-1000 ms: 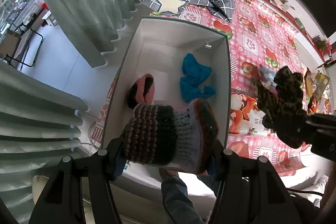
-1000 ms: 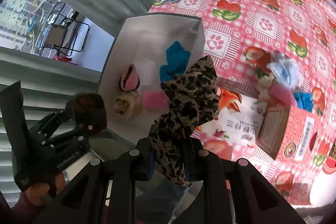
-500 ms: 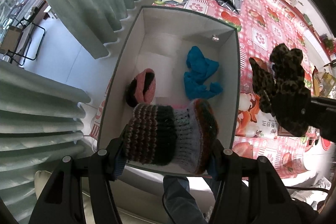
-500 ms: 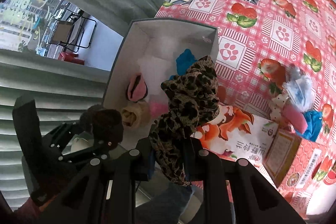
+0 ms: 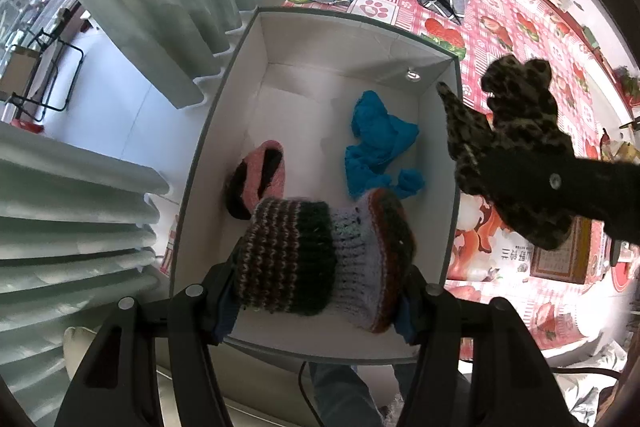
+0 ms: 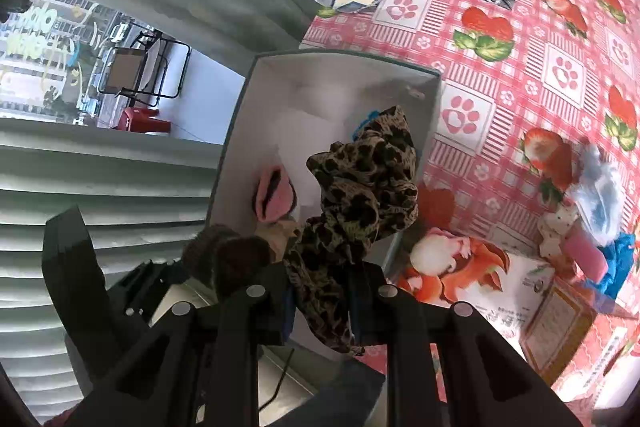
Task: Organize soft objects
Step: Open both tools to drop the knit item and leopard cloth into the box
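Box [image 5: 436,47] on strawberry tablecloth [image 5: 504,27]

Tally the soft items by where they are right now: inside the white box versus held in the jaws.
In the box: 2 seen, blue cloth and pink-and-black knit
Held: 2, striped knit and leopard-print cloth
Total: 4

Left gripper [image 5: 320,301] and right gripper [image 6: 320,301] — matte black angular finger arms with round silver screws, blue pads at the tips; blue denim trousers [image 5: 340,391] below.
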Tool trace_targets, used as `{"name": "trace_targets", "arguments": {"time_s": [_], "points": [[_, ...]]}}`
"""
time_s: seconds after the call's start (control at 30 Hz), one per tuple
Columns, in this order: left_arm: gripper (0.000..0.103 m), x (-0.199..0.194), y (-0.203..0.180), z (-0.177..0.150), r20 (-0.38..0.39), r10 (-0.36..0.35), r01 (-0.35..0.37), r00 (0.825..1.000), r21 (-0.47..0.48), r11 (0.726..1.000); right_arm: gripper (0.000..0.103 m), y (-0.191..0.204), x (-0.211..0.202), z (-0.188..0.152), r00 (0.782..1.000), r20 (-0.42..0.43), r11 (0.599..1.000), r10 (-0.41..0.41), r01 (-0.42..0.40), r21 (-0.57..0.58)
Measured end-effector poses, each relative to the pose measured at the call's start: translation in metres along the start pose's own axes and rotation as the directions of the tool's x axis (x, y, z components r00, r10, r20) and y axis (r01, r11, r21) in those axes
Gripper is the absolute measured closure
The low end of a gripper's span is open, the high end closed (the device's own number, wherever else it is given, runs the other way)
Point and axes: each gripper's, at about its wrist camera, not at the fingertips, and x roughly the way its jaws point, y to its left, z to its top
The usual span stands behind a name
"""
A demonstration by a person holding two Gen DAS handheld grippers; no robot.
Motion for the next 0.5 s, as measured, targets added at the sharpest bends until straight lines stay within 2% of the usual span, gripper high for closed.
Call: {"name": "trace_targets", "arguments": {"time_s": [0.33, 0.43, 0.5], "points": [[0.036, -0.001, 0.005, -0.002, 0.001, -0.016, 0.016, 1.000, -0.035, 0.999, 0.081, 0.017, 0.017, 0.010, 1.000, -0.026, 0.999, 0.006, -0.006, -0.034], [0.031, -0.002, 0.005, -0.004, 0.000, -0.014, 0.014, 1.000, -0.034, 0.999, 0.081, 0.020, 0.017, 0.011, 1.000, -0.031, 0.999, 0.007, -0.008, -0.051], [0.022, -0.002, 0.006, -0.005, -0.006, -0.003, 0.003, 1.000, -0.034, 0.999, 0.078, 0.022, 0.017, 0.012, 0.999, -0.036, 0.998, 0.003, -0.006, -0.066]]}}
